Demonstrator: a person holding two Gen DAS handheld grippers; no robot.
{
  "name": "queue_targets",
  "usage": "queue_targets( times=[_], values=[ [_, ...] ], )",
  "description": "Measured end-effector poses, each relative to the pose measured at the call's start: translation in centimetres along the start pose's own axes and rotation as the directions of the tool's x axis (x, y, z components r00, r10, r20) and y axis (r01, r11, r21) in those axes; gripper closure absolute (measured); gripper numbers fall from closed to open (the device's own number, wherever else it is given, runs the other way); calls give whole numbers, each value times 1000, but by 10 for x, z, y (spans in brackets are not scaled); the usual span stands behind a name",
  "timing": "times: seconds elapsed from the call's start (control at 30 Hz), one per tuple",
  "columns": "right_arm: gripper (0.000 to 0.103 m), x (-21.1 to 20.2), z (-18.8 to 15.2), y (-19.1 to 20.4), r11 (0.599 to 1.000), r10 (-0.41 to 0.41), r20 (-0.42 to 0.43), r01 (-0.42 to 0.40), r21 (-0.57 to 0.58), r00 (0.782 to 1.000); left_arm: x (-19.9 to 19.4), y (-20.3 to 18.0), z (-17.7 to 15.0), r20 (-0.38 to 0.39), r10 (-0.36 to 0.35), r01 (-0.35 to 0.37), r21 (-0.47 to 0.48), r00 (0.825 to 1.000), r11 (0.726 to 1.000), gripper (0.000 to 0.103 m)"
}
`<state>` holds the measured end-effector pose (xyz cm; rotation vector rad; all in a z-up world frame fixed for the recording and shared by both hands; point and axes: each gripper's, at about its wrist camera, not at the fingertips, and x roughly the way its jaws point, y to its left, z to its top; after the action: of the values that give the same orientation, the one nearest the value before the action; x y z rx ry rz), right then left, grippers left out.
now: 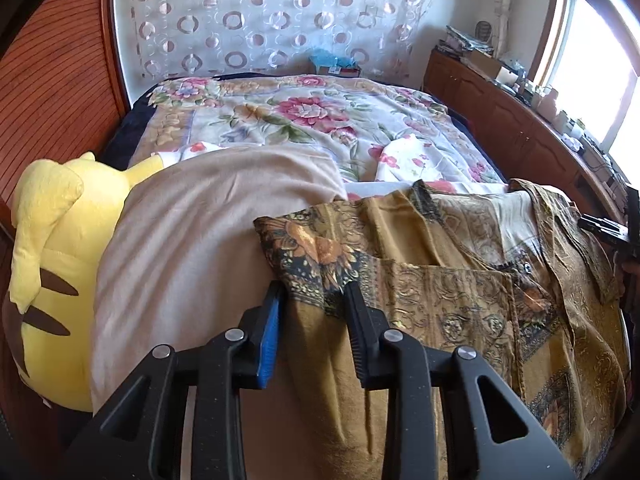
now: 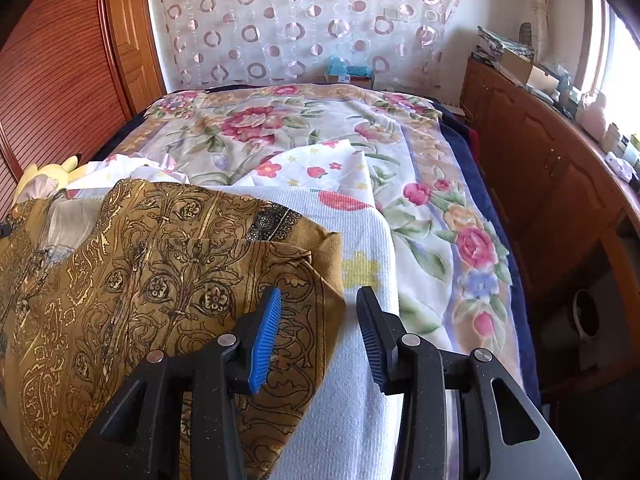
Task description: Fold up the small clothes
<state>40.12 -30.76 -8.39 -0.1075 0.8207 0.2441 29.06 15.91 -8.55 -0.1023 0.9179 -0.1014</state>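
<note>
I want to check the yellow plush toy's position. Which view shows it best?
The left wrist view: the yellow plush toy fills its left edge, partly under a beige blanket. The right wrist view shows only a small yellow bit behind the patterned brown garment.
</note>
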Motion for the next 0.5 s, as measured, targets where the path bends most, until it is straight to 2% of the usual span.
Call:
queue_targets(
  times=[0.03, 0.07, 0.1, 0.13, 0.23, 0.27, 0.33, 0.5],
  values=[
    [62, 1, 1, 0, 1000, -6, -2, 6, 3, 1000, -1, 0, 0, 3, -17, 17, -5, 1000, 1000, 77],
    [62, 1, 3, 1, 1000, -10, -10, 10, 7, 1000, -2, 0, 1, 8, -37, 37, -4, 999, 999, 93],
    [62, 2, 5, 2, 1000, -5, -16, 5, 6, 1000, -6, -4, 1, 23, -47, 47, 6, 999, 999, 95],
    [63, 3, 7, 4, 1000, 1, -26, -1, 2, 1000, -12, -9, 2, 51, -52, 51, 17, 997, 999, 96],
    [92, 3, 11, 8, 999, 36, -40, -37, -11, 999, -32, -21, 3, 114, -68, 63, 46, 991, 997, 98],
    [98, 3, 12, 8, 999, 51, -43, -51, 2, 998, -38, -25, 3, 131, -69, 62, 55, 989, 997, 99],
    [99, -7, 14, 5, 999, 40, 0, -40, 34, 999, -52, -31, 2, 165, -72, 61, 73, 984, 995, 99],
    [99, -53, 12, 8, 993, 84, 143, -94, 67, 986, -92, -41, -3, 249, -103, 82, 93, 963, 992, 99]
  ],
)
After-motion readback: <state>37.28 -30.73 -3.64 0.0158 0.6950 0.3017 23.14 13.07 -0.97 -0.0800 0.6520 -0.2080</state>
